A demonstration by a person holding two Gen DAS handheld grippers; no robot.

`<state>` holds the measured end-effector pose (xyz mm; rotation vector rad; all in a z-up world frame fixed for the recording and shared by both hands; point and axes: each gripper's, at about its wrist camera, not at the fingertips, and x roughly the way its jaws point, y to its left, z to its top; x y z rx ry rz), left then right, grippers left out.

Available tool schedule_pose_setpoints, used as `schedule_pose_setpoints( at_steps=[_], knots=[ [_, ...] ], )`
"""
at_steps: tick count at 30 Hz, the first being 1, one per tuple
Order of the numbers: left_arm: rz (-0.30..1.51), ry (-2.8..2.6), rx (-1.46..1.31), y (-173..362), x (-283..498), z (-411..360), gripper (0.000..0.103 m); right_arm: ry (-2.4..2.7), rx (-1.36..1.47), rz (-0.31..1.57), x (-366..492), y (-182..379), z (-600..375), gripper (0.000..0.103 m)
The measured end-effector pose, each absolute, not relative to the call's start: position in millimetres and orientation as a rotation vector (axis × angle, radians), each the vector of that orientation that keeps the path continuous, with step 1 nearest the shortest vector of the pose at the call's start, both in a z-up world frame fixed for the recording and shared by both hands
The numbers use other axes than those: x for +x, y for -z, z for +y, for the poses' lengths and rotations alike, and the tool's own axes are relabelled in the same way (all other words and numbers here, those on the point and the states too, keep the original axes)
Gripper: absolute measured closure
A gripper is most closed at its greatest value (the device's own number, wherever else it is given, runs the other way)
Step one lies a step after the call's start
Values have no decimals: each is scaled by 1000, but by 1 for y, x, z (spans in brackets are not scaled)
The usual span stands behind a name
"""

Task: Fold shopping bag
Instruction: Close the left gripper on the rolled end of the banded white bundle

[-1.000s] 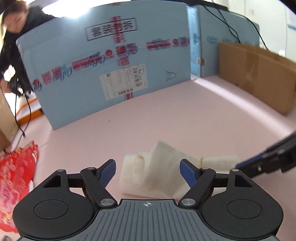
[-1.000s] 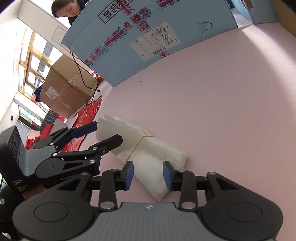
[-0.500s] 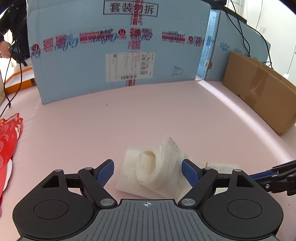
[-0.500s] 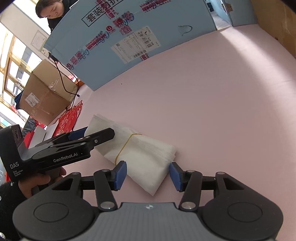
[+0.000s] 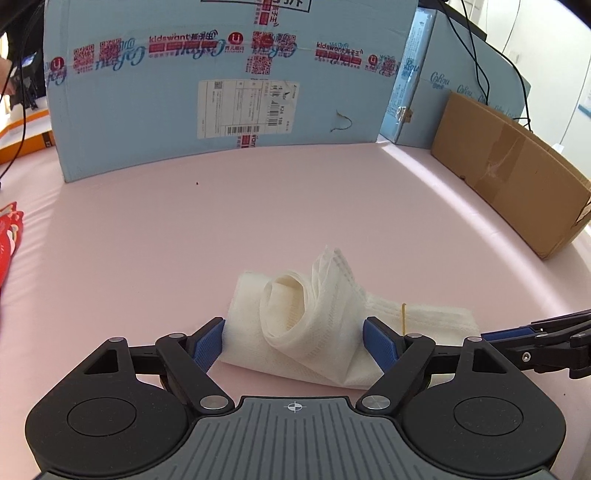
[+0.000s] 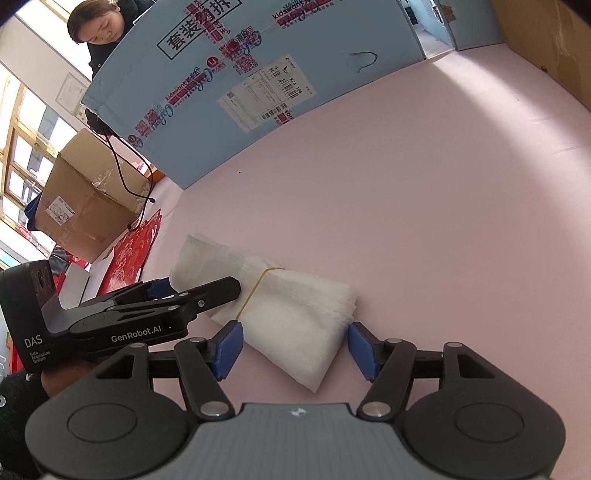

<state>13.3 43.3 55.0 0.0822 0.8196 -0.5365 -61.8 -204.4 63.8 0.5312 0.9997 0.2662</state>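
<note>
A folded white shopping bag lies on the pink table, bound by a thin yellow rubber band. One loose end of it curls upward into a loop. My left gripper is open, its blue pads on either side of the curled end without pressing it. In the right wrist view the same bag shows its banded flat end. My right gripper straddles that end, its jaws opening, with the pads apart from the cloth. The left gripper's fingers lie over the bag's far end.
A large blue cardboard box stands upright across the back of the pink table. A brown cardboard box lies along the right edge. Red paper sheets sit at the left. A person stands behind the blue box.
My right gripper's jaws have spread from close on the bag's end to wide apart. The left gripper has turned and shifted so the bag's curled end sits centred between its pads.
</note>
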Motion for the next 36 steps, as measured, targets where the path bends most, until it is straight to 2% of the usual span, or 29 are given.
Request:
schedule_pose_setpoints(
  at_steps=[8,13,16,24,31,36],
  knots=[
    [823,550,65,-53,15,41,11,-209,435,984,-61,-66,-186,41],
    [823,547,55,-53,15,41,11,-155,434,972,-64,-66,-187,62],
    [827,547,45,-54,15,42,11,-137,454,968,-66,-64,-191,65],
    [830,551,33,-56,15,46,11,-115,460,965,-71,-67,-190,60],
    [825,556,-10,-55,18,52,11,-98,511,972,-76,-68,-193,50],
    [830,575,-55,-55,20,55,17,-79,575,960,-75,-64,-195,47]
  ],
)
